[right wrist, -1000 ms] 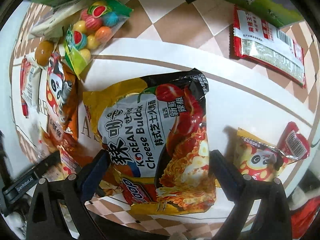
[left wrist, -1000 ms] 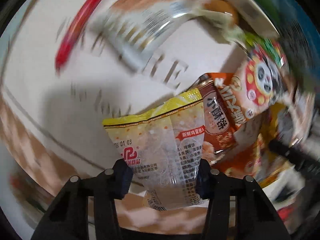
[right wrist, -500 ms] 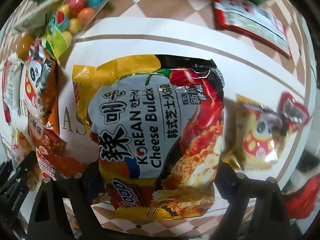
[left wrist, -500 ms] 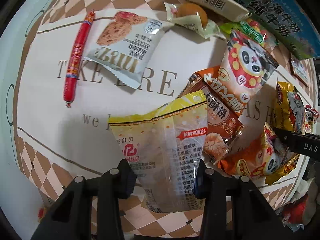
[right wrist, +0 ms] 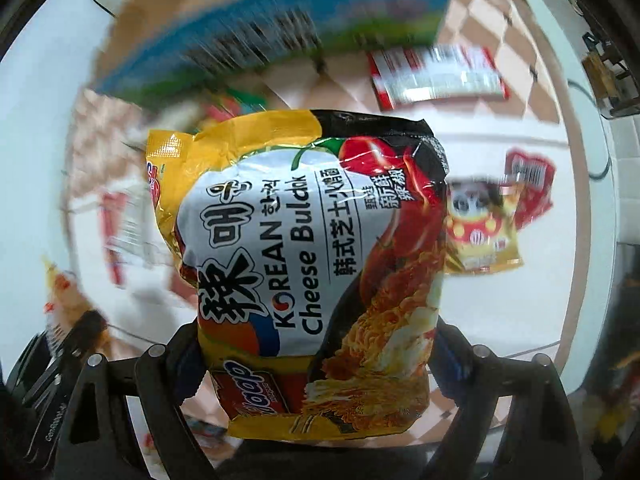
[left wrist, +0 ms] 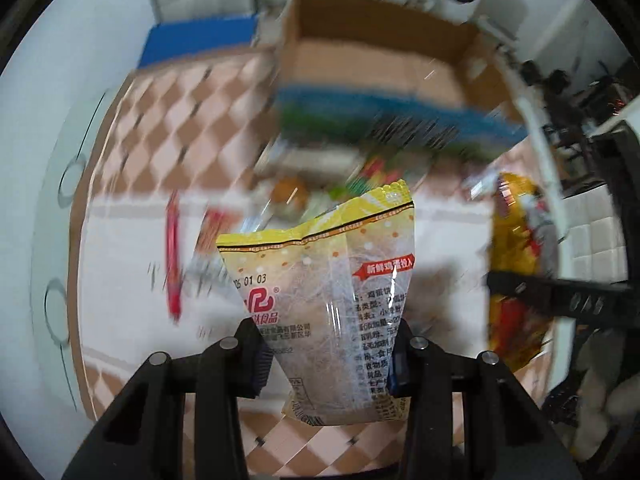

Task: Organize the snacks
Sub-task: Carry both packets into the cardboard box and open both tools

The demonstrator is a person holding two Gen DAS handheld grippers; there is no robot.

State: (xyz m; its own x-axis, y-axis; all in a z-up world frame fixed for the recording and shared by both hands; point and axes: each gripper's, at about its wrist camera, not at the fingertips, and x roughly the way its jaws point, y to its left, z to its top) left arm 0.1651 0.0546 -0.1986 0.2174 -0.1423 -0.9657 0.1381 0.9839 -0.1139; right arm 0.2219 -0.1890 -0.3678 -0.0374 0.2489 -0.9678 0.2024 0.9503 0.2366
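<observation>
Snacks up off tabletop (left wrist: 120, 280): left gripper (left wrist: 326, 354) clamped on yellow egg-noodle pkt (left wrist: 328, 280), right gripper (right wrist: 316, 360) clamped on Cheese Buldak pkt (right wrist: 308, 264). Both gripped low w/ tops hanging fwd, prob for dropping into cardboard box (left wrist: 380, 64) behind.

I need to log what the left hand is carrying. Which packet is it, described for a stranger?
Above the checkered tablecloth, between the left gripper's fingers, hangs a pale yellow packet. Unlike the noodle bag beside it, it is see-through below its yellow top.
</observation>
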